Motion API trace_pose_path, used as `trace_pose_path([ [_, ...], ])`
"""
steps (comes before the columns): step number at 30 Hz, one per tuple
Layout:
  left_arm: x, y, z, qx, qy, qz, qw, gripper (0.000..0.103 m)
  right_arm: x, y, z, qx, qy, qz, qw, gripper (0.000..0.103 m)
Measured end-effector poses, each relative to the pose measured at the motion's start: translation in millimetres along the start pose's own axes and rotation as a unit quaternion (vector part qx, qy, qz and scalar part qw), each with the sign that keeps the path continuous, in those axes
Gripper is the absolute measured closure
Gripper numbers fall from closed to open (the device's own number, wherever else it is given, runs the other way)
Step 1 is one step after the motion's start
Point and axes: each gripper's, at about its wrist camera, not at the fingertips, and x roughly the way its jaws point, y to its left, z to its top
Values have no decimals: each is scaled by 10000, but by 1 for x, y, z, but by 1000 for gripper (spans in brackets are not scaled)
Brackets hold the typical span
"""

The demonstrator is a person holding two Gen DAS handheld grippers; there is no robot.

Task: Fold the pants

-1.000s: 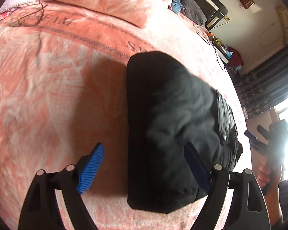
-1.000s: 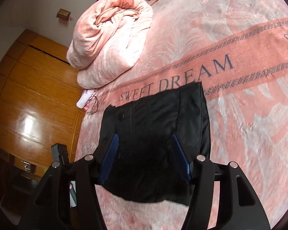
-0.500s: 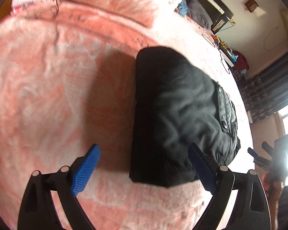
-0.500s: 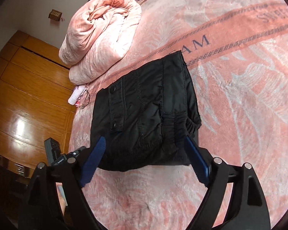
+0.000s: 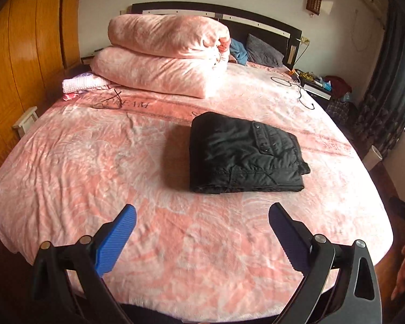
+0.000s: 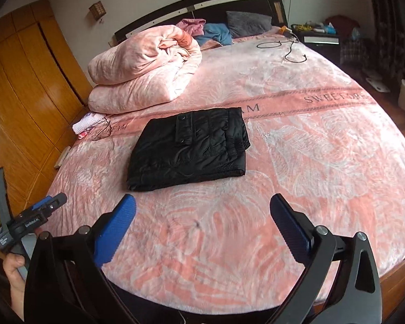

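We pull both tools back from the black pants (image 5: 245,152), now a folded bundle mid-bed (image 5: 94,167); left tool (image 5: 201,225) and right tool (image 6: 202,214), jaws just opened wide, hold nothing. Folding looks finished.

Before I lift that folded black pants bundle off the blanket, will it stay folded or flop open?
The pants look soft and puffy, so probably floppy: pinched at one edge, the layers would likely sag open. The shiny fabric hints it may slip. The stacked layers at the near edge suggest gripping them all together, or supporting both sides.

Black pants (image 5: 244,152), folded, on bed
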Motion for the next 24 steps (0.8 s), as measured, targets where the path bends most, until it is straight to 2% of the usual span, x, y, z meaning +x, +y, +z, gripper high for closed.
trace_pose_path([
  [3,-54,-10,-14,78,-250,16,9997,4,-37,17,-18,-37,-65,-133,9999,3],
  [7,-103,-21,-34,165,-286,78,9994,4,-80,42,-39,-334,-249,-457,9981,3],
  [14,-141,-35,-68,375,-142,-11,9992,4,-137,72,-66,-750,-667,-690,9926,3],
  [18,-151,-34,-79,296,-111,-56,9995,4,-152,79,-75,-772,-845,-750,9906,3],
  [24,-174,-36,-80,436,-369,143,9983,4,-157,85,-82,-781,-907,-658,9906,3],
])
